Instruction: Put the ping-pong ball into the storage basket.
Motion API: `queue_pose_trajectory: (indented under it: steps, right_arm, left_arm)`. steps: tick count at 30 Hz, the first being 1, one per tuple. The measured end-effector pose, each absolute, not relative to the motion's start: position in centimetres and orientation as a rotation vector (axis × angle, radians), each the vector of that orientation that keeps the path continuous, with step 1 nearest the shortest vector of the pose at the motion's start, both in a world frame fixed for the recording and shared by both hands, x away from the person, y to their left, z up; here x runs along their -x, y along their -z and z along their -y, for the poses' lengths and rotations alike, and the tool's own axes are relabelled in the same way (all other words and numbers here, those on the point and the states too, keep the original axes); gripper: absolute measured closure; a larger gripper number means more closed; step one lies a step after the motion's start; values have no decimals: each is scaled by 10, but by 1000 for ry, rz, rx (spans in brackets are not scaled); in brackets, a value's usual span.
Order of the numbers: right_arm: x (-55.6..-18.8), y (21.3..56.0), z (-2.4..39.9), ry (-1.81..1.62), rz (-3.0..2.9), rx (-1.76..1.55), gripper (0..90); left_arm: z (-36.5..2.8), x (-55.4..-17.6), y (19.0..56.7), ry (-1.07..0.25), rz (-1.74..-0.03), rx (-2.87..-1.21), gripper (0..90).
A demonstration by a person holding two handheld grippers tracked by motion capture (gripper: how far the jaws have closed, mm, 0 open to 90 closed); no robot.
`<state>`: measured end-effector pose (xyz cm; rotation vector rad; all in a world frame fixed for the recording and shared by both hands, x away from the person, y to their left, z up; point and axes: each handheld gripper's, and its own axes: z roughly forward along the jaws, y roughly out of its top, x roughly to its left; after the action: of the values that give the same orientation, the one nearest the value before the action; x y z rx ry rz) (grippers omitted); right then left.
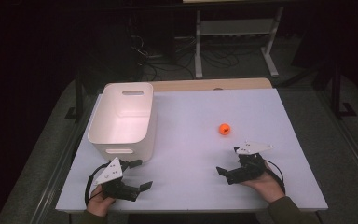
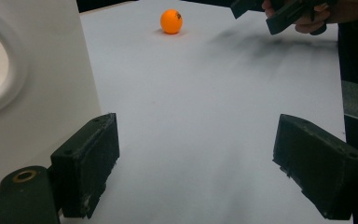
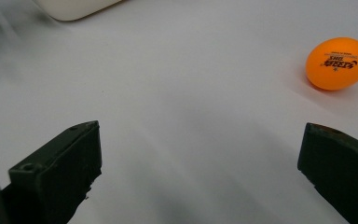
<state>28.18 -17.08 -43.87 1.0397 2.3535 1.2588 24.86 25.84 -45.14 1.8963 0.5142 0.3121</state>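
Item 1. Orange ball [image 1: 224, 129]: small, printed with dark lettering, resting alone on the white desk [image 1: 191, 177] right of centre, well apart from the bin. Seen from the right gripper, it lies near, at about 1 o'clock; in the right gripper view it sits at upper right [image 3: 338, 63], outside the span of the jaws. In the left gripper view it lies far off [image 2: 171, 21].

Item 2. White bin [image 1: 121, 122]: open-topped, with handle slots, empty as far as can be seen, on the left half of the desk, at about 12 o'clock from the left gripper.

Item 3. Right gripper [image 1: 229, 161]: hand-held, low over the desk, jaws spread wide, holding nothing, touching nothing.

Item 4. Left gripper [image 1: 139, 175]: hand-held just in front of the bin, jaws likewise spread wide and empty; one jaw stands just beside the bin wall [image 2: 51, 93].

Step in hand, judged: approach to the ball, before any grasp. The next move probably calls for the right gripper to swing toward 1 o'clock, bring the ball between the jaws, then close gently, since a round ball may roll away at a touch. The bin seems the likely destination.
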Motion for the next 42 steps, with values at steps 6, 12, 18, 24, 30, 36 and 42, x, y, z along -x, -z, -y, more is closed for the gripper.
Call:
queue_pose_trajectory:
  steps: [6, 12, 18, 24, 30, 36, 42]
  right_arm:
    - [-284, 439, 170, -1268, -2354, -1043, 0]
    - [-286, 439, 169, -1267, -2355, -1048, 0]
    - [-290, 439, 167, -1266, -2360, -1054, 0]
    - [-293, 437, 167, -1265, -2358, -1055, 0]
    - [-295, 436, 167, -1269, -2353, -1056, 0]
    - [-298, 436, 166, -1273, -2349, -1056, 0]
    - [-301, 435, 163, -1280, -2347, -1059, 0]
  left_arm:
    - [-258, -248, 451, -313, -515, -1894, 141]
    - [-258, -248, 451, -314, -515, -1892, 141]
    - [-258, -249, 451, -313, -514, -1892, 141]
    - [-259, -249, 451, -312, -513, -1893, 141]
    - [-259, -248, 451, -313, -514, -1891, 141]
    - [-259, -249, 451, -310, -515, -1890, 141]
    - [-259, -248, 451, -312, -514, -1889, 141]
